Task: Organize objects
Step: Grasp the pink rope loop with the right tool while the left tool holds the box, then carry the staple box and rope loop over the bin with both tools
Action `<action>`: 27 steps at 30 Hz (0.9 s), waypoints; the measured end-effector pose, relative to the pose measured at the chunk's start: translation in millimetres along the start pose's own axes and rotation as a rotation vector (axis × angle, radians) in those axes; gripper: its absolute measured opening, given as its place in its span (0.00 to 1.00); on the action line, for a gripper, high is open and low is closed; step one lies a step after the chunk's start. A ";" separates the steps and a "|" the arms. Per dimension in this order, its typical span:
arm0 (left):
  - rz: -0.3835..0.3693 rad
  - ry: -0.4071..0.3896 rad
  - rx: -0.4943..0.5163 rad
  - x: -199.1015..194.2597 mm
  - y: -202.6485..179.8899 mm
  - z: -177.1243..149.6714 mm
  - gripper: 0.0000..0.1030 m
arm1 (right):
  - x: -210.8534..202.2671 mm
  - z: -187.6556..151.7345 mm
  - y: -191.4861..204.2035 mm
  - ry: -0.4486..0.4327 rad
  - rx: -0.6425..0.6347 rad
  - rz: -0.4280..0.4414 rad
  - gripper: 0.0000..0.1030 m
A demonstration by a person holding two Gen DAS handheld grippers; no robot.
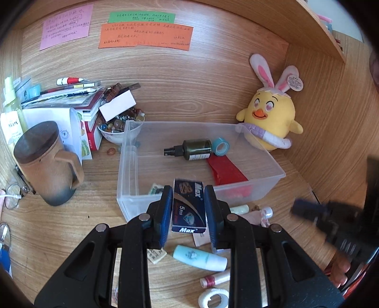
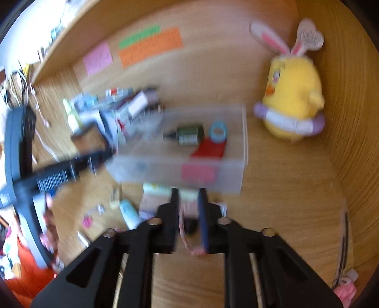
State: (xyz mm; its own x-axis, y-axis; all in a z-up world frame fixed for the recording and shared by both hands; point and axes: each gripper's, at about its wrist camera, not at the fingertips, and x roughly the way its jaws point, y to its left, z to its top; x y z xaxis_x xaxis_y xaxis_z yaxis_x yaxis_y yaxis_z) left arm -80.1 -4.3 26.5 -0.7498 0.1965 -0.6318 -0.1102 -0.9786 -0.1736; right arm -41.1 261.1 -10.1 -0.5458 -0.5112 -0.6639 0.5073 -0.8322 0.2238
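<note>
Working surface is a light wood-grain desk (image 1: pixel 59 232) enclosed by a wooden back panel (image 1: pixel 189 78) and a side panel on the right, with a shelf edge above. Three paper notes are stuck on the back panel: pink note (image 1: pixel 66 26), green note (image 1: pixel 141 17), orange note (image 1: pixel 145 35), all handwritten.

Left gripper (image 1: pixel 188 208) holds a dark blue "Max" box (image 1: pixel 188 206) upright between its pads, raised just in front of the near wall of the clear plastic bin (image 1: pixel 128 165). Inside the bin: a dark green spray bottle (image 1: pixel 193 149) lying on its side, a blue tape roll (image 1: pixel 220 146) touching its base, and a red flat piece (image 1: pixel 226 170).

Left of the bin stand a brown lidded mug (image 1: pixel 47 163), a bowl of beads (image 1: pixel 116 128) and a stack of books and papers (image 1: pixel 71 94). A yellow chick plush with rabbit ears (image 1: pixel 270 118) sits at the bin's far right corner.

Loose on the desk near the camera: a pale blue tube (image 1: pixel 199 258), a white tape ring (image 1: pixel 214 297), a small red-and-white tube (image 1: pixel 215 278).

Right wrist view is motion-blurred. Right gripper (image 2: pixel 188 208) jaws stand narrow; something small with a pink cord (image 2: pixel 189 239) appears to sit between them, but whether the pads press on it cannot be told.
</note>
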 end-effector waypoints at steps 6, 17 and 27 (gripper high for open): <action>0.013 -0.022 0.006 2.0 3.2 14.0 0.25 | 27.0 -32.7 -2.1 0.124 -0.050 -0.048 0.45; 0.018 0.037 0.023 15.7 8.8 13.3 0.31 | 37.4 -53.6 4.1 0.150 -0.130 -0.143 0.19; 0.053 0.164 0.124 29.1 -1.0 -31.9 0.54 | -3.3 -39.8 -1.5 0.014 -0.090 -0.158 0.19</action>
State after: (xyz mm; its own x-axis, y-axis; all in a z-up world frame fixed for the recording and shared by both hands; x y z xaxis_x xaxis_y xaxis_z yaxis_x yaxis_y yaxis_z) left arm -80.9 4.2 -15.8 -0.6413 0.1418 -0.7541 -0.1606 -0.9858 -0.0487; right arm -13.5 272.5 -36.6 -0.6145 -0.3722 -0.6956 0.4742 -0.8789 0.0515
